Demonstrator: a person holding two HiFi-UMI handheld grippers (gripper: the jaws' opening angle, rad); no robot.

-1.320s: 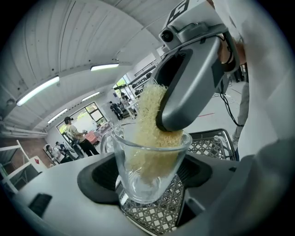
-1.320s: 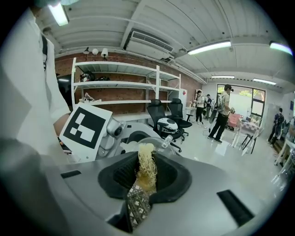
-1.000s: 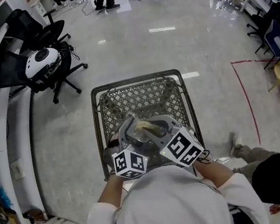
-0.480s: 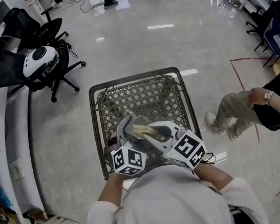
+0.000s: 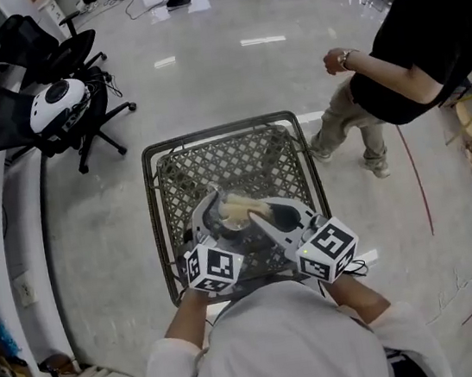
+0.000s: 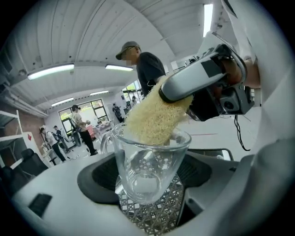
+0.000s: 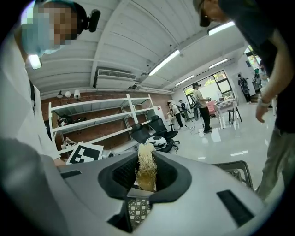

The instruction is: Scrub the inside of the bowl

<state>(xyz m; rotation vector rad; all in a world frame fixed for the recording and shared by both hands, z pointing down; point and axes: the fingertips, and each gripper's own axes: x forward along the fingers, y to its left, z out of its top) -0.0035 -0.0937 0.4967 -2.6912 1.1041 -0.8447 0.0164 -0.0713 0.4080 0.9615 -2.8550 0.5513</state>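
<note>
Passer-by (image 5: 424, 35) has stepped up beside the mesh cart (image 5: 241, 161); left gripper (image 5: 212, 221) clamps glass mug (image 6: 147, 170) over it, right gripper (image 5: 262, 217) pinches loofah pad (image 6: 154, 115) at the rim, so scrubbing looks underway; next, push deeper and twist.

From the head camera, the glass bowl (image 5: 224, 227) is mostly hidden behind the left gripper (image 5: 210, 220), right gripper (image 5: 257, 217) and scrubber (image 5: 237, 209); a passer-by (image 5: 410, 28) is cut off at the frame's top edge.

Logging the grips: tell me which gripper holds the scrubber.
The right gripper: its jaws pinch the yellow fibrous scrubber; the left gripper clamps the glass cup.
</note>
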